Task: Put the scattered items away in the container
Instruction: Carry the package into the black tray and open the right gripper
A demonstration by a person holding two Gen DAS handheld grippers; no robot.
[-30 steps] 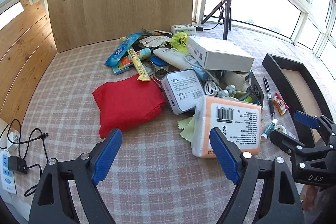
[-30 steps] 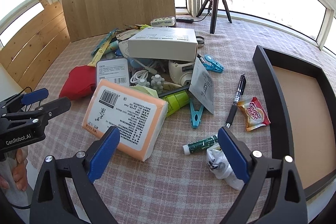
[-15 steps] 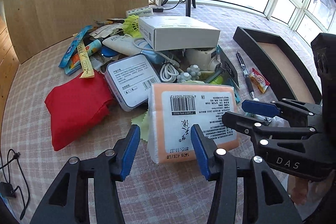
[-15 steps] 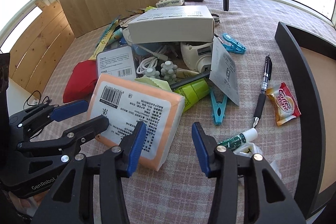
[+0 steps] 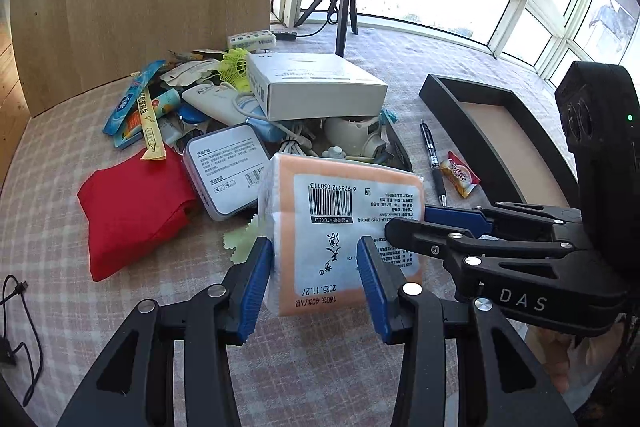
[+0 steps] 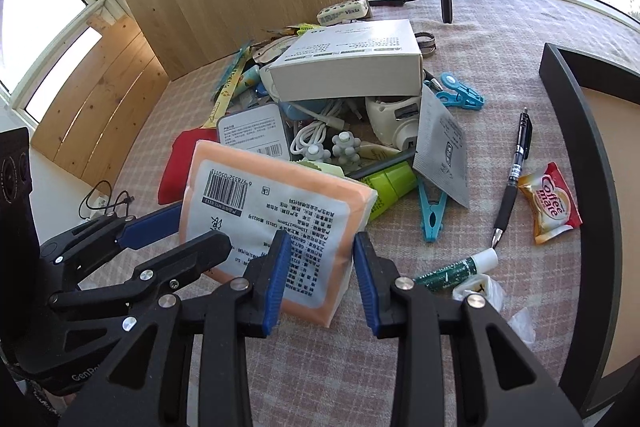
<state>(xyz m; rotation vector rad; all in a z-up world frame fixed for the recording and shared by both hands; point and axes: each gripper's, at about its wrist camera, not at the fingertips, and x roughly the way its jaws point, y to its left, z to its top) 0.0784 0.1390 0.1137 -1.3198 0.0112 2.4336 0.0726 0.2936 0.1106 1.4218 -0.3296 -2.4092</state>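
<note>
Tidying has barely begun, judging by the layout. The black tray [image 6: 580, 131] shows only its bare brown floor, and every item in view lies outside it on the checked tablecloth [image 5: 120, 307].

The orange tissue pack [image 5: 348, 211] is the item in hand. It sits at the near edge of the heap with its barcode face tilted up toward the cameras. The left gripper [image 5: 316, 267] has just been closing. Its jaws now stand at a middling width, with both blue pads against the pack's near left end, so it appears clamped. The right gripper [image 6: 318, 263] has also just been closing and stands narrower. The pack's near right corner is between its pads, which seem to press on it.

Behind the pack are a grey labelled tin [image 5: 228, 167] and a red cloth pouch [image 5: 132, 211]. A white box [image 5: 316, 87] rides on top of cables and small gadgets. Toward the tray lie a teal clothes peg [image 6: 432, 211], a black pen [image 6: 516, 167] and a Coffee mate sachet [image 6: 550, 203]. All of these are left to move, and the pack has yet to travel well to the right to reach the tray.
</note>
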